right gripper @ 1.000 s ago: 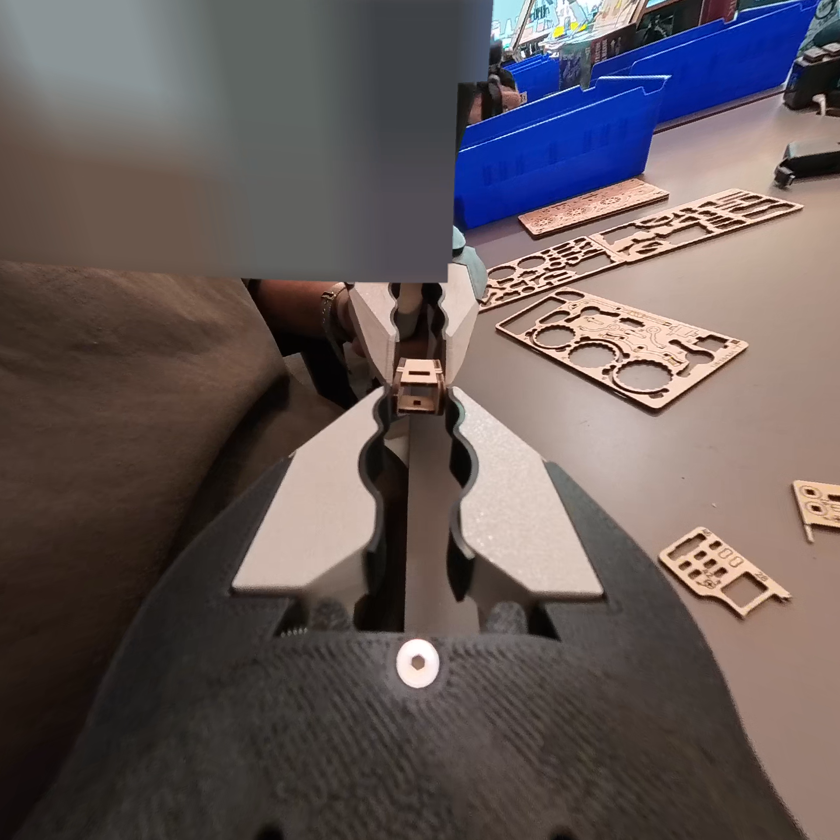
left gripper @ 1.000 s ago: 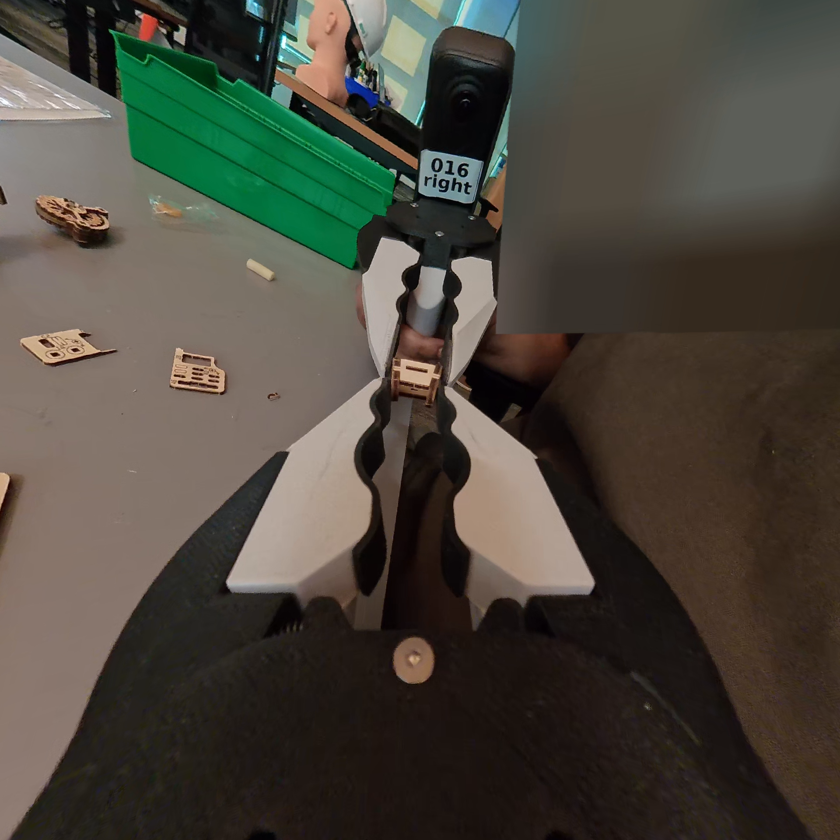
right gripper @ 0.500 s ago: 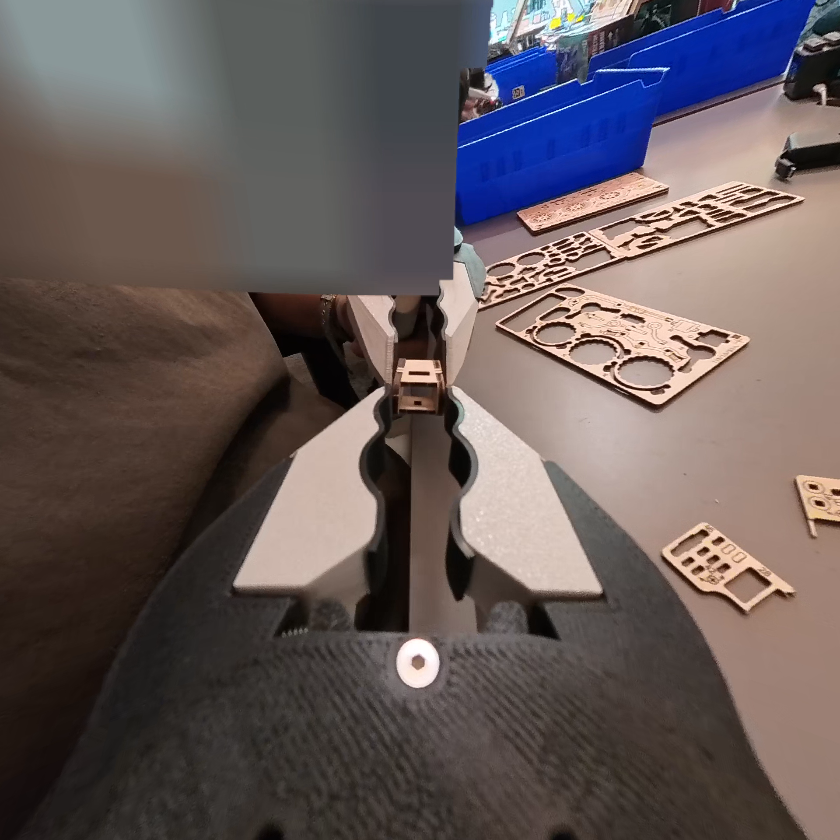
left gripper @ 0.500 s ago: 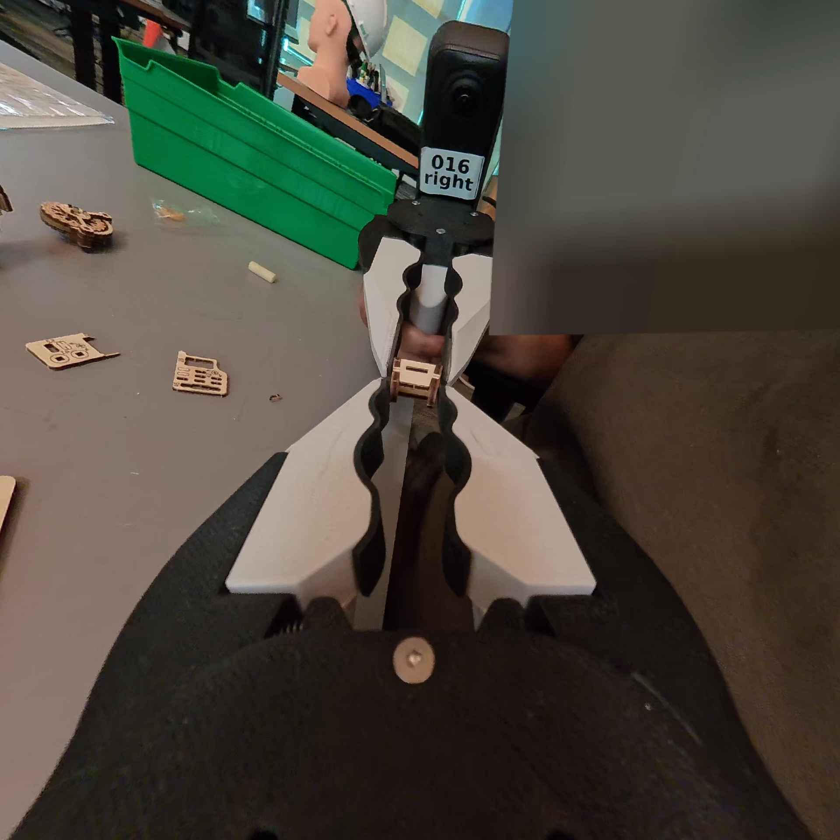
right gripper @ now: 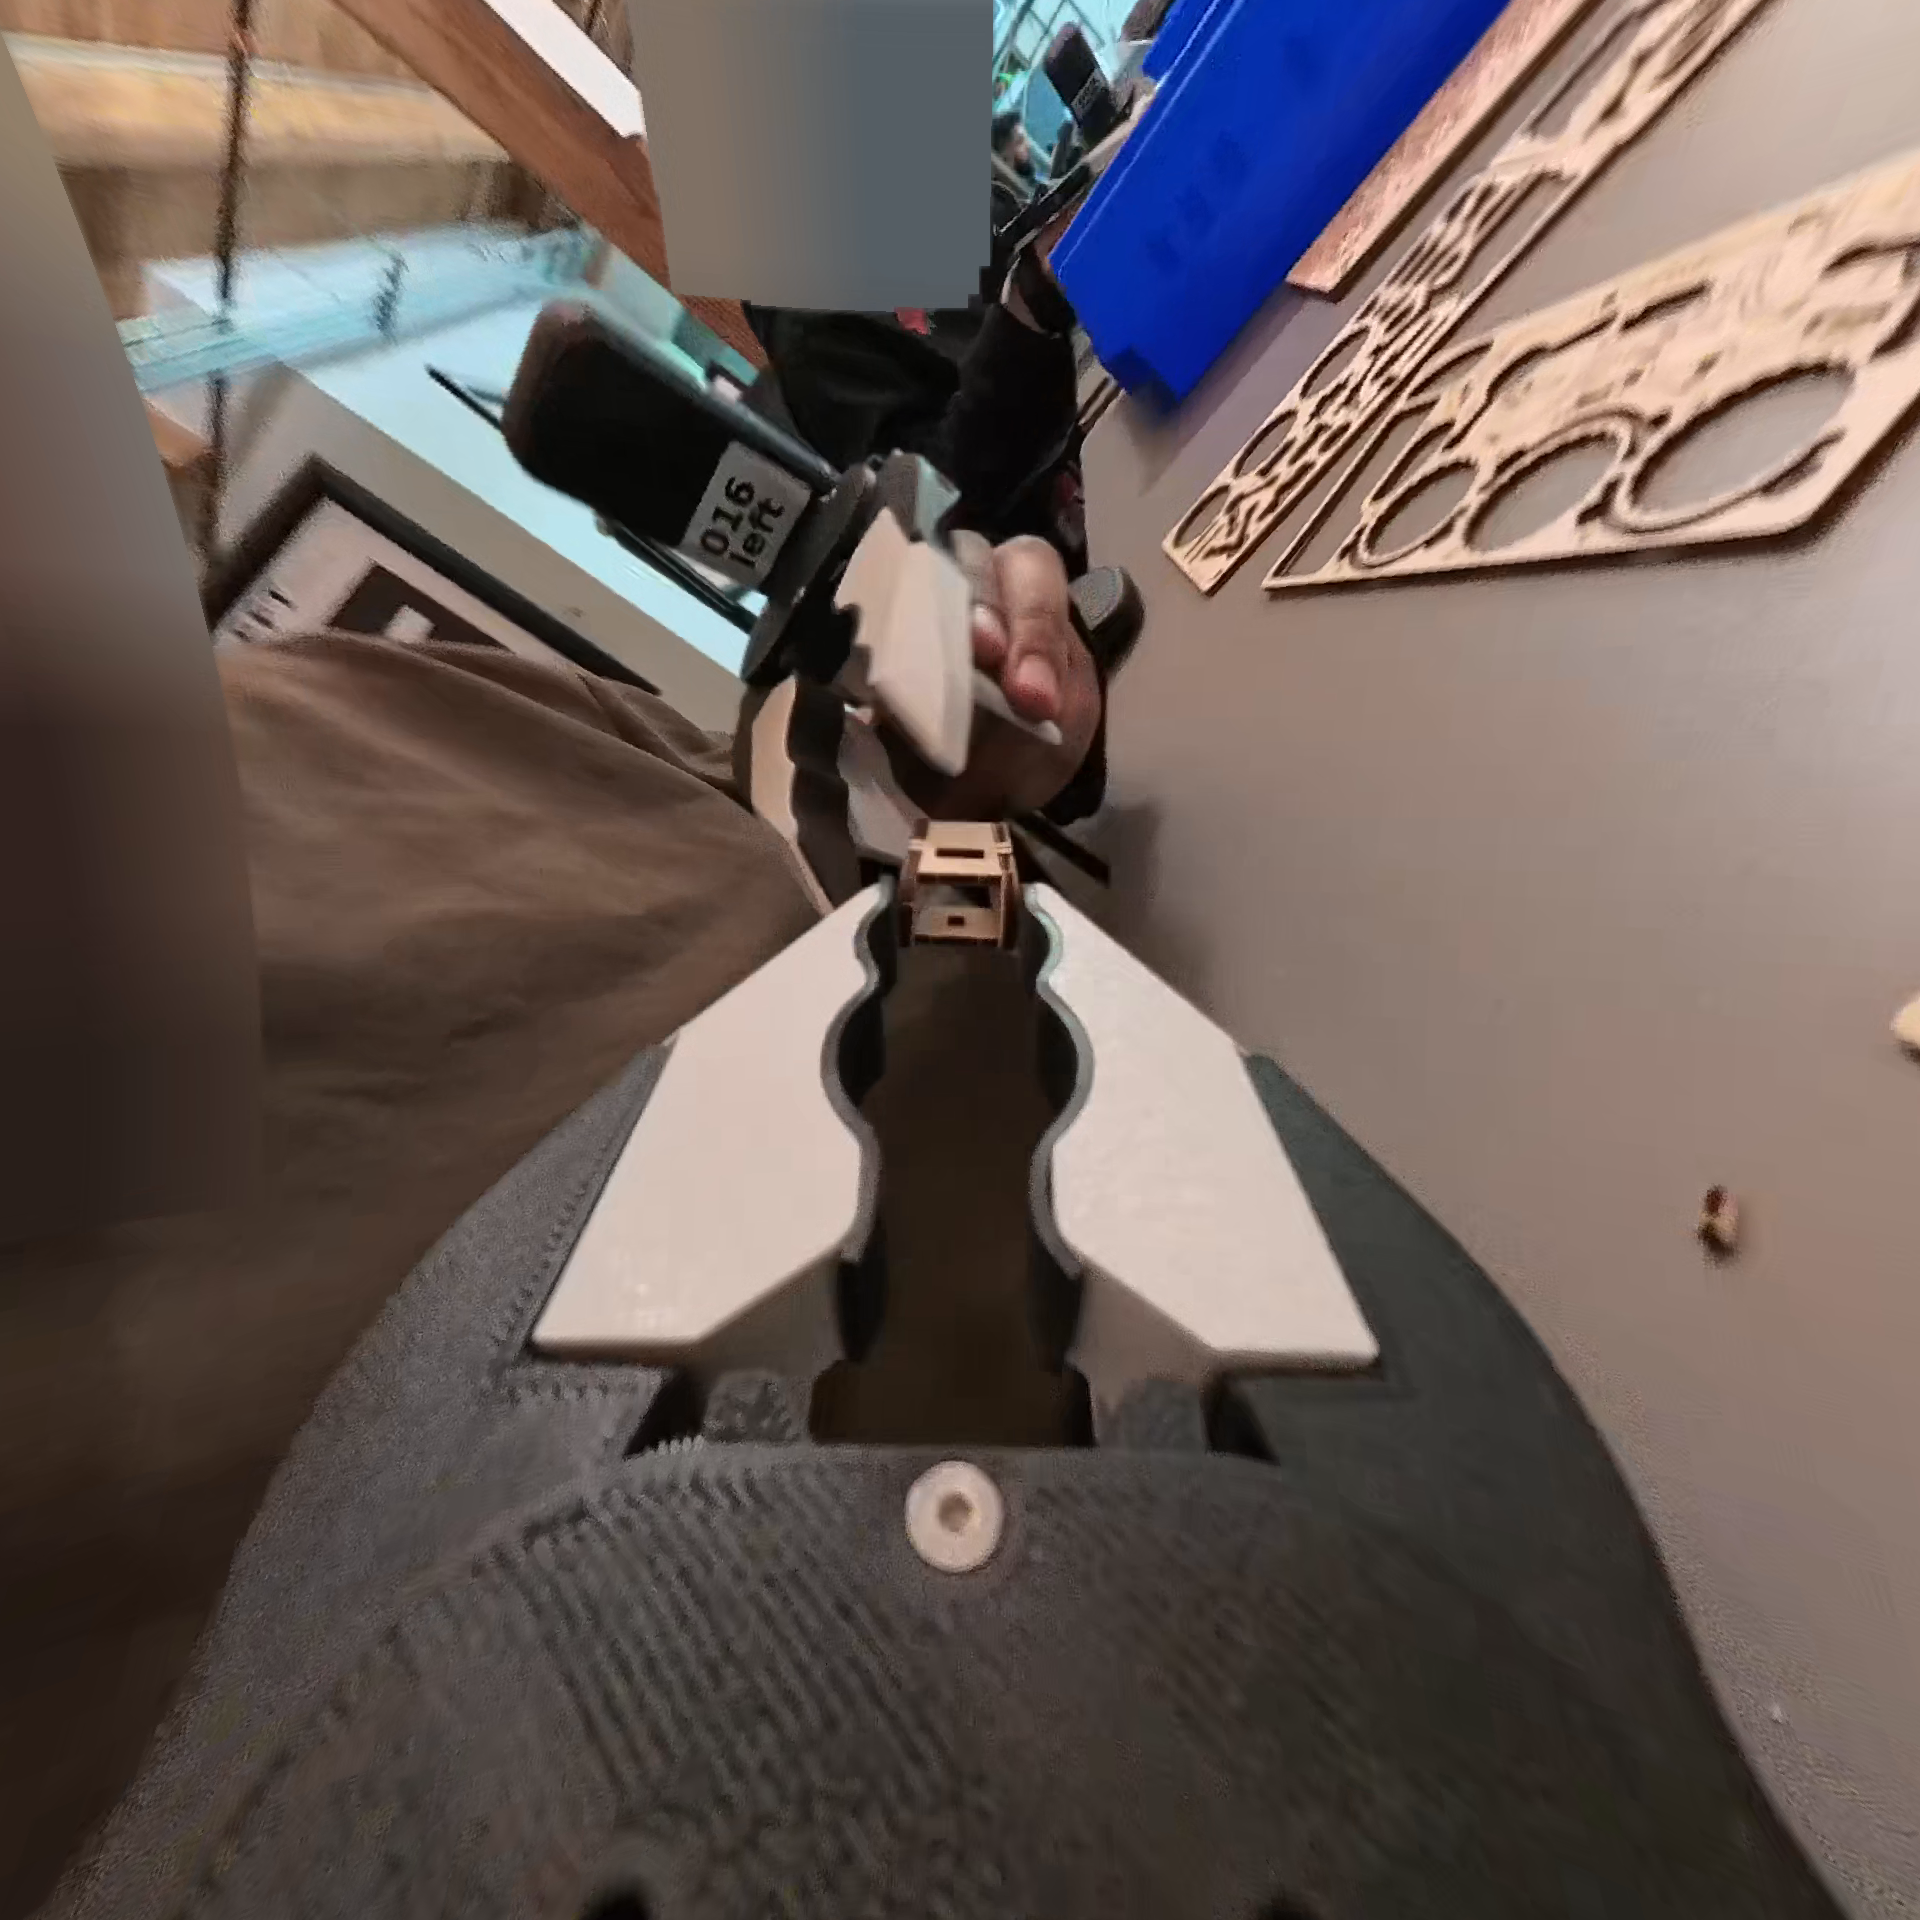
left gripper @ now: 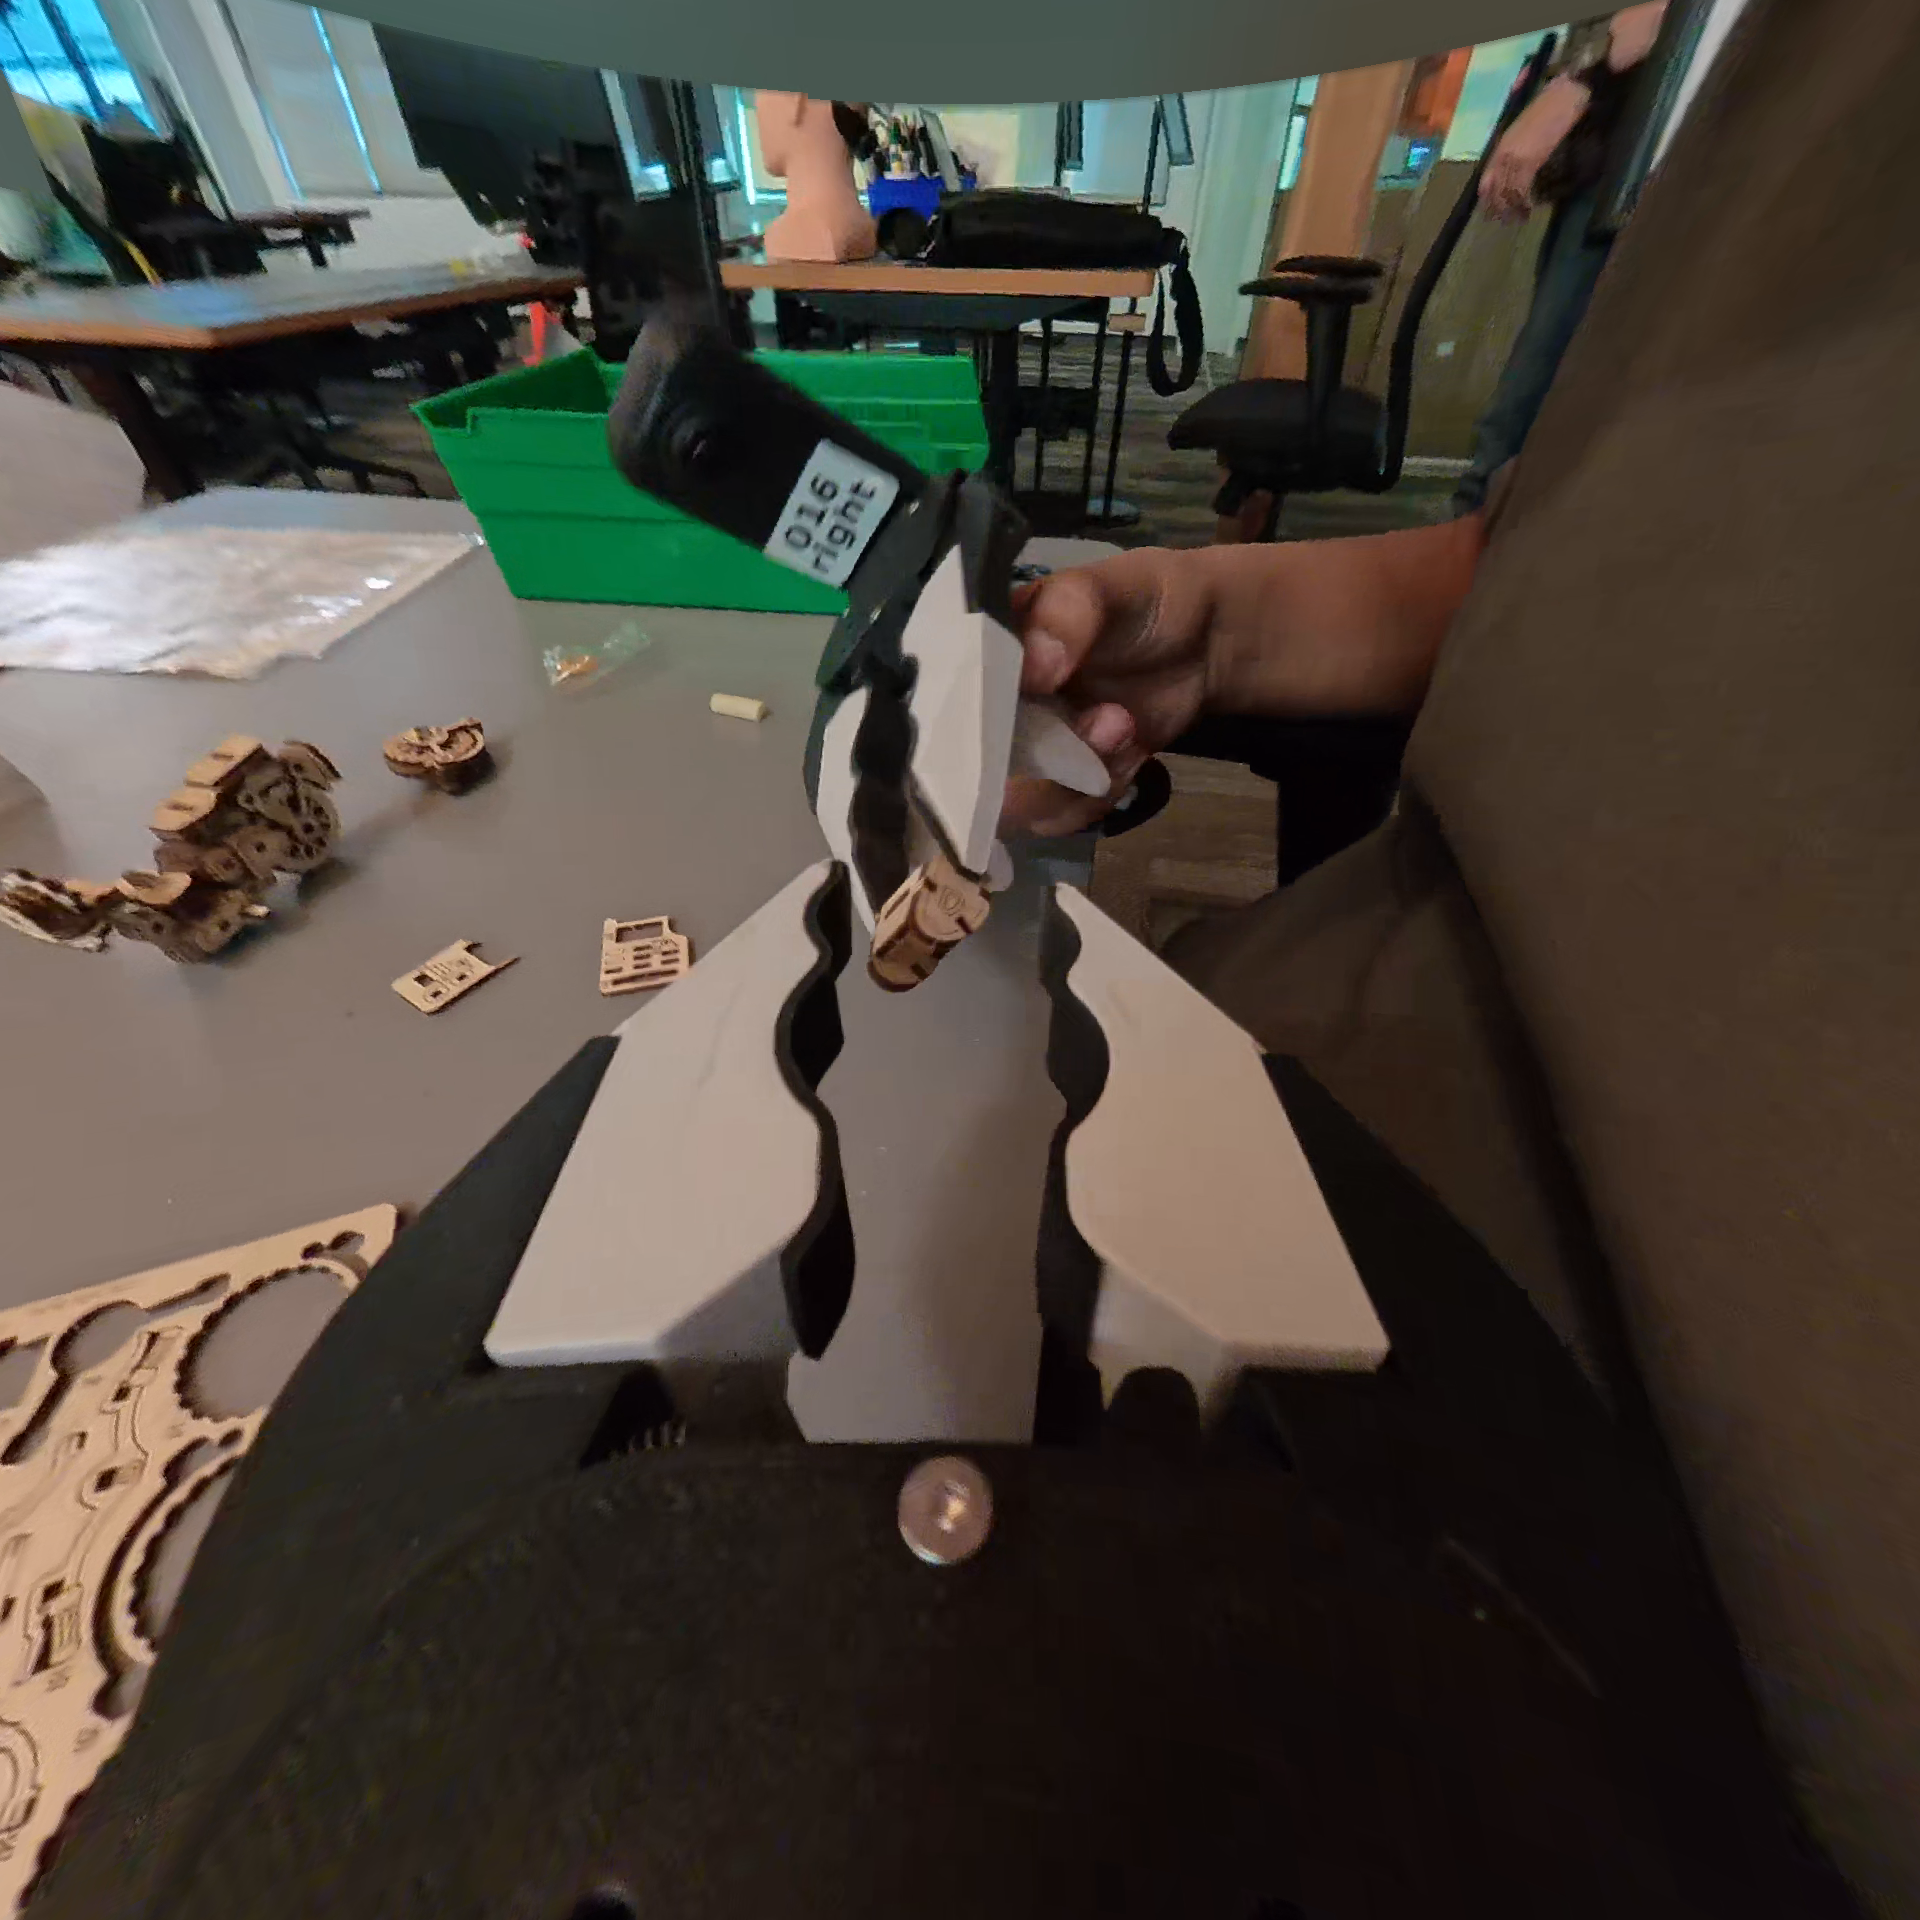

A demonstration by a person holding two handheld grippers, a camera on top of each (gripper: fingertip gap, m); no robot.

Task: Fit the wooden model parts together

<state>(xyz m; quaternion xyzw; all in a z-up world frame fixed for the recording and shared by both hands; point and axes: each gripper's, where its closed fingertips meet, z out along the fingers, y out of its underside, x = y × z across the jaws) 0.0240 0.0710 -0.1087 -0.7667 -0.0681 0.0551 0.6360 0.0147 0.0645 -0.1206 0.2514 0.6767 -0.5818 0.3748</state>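
A small boxy wooden part is clamped between the tips of my right gripper, which is shut on it. In the left wrist view the same part hangs from the tilted right gripper, just in front of my left fingers. My left gripper is open wide and empty, its jaws standing either side of the part without touching it. In the right wrist view the left gripper's white fingers show just beyond the part, held by a hand.
A green bin stands at the back of the grey table. Built wooden model pieces and small flat parts lie left. A cut-out wooden sheet lies near left. A blue bin and more sheets show on the right. Left and right tips are no more than a few centimetres apart.
Both grippers were shut nose to nose on the small wooden part. My left gripper has opened and let go. The right gripper has tilted and keeps the part.
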